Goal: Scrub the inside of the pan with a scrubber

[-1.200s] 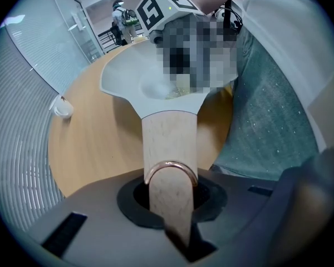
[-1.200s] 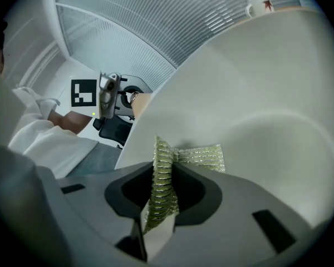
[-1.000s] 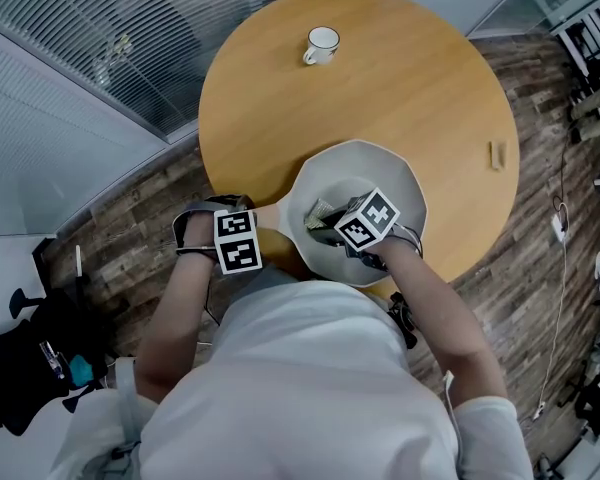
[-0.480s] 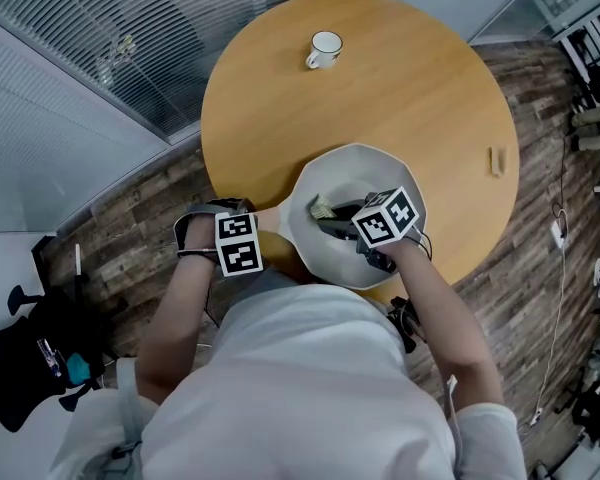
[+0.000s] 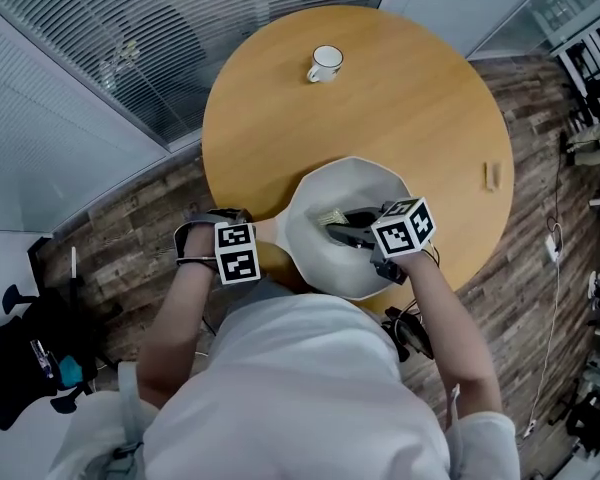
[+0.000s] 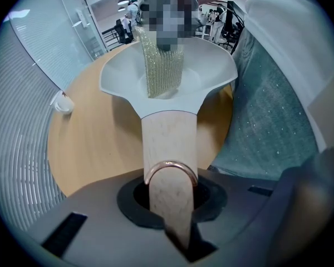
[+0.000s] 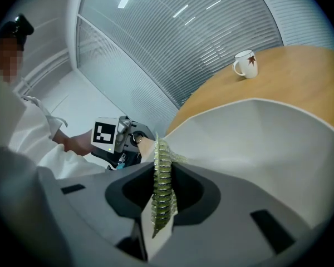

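A pale pan (image 5: 372,180) with a wooden handle (image 5: 267,231) sits at the near edge of the round wooden table (image 5: 420,98). My left gripper (image 5: 248,238) points straight down and is shut on that handle (image 6: 168,143), which runs between its jaws. My right gripper (image 5: 355,236) hangs over the pan's right half, tilted downward, shut on a green-gold sparkly scrubber (image 5: 331,217). In the right gripper view the scrubber (image 7: 162,188) stands edge-on between the jaws, above the pan's wall (image 7: 256,143). In the left gripper view it (image 6: 162,65) hangs over the bowl (image 6: 211,77).
A white mug (image 5: 325,63) stands at the far side of the table. A small wooden piece (image 5: 493,176) lies near the right edge. Blinds and glass walls run behind the table. The person's body is close to the near edge.
My right gripper has risen with the scrubber and drawn to the right over the pan. The left gripper and the pan have stayed where they were.
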The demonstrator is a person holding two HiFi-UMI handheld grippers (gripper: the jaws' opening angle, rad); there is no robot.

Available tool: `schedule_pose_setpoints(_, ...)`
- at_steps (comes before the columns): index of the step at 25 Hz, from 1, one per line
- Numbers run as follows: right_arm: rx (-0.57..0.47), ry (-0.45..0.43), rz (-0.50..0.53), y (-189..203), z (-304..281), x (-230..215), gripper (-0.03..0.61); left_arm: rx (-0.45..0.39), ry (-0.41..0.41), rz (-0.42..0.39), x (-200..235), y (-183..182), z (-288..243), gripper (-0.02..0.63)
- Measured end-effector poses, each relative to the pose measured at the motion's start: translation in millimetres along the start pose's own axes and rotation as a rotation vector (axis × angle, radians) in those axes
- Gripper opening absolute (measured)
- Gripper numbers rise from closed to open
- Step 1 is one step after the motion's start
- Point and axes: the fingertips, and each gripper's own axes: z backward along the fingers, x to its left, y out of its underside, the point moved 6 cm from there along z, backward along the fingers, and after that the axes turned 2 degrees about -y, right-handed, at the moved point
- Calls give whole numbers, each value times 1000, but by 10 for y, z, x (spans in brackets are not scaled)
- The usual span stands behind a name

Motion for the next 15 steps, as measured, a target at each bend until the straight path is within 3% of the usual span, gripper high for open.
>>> schedule_pose_setpoints(15,-303,3,-30,-315,702,303,92,2,-19,74,-120,21,14,60)
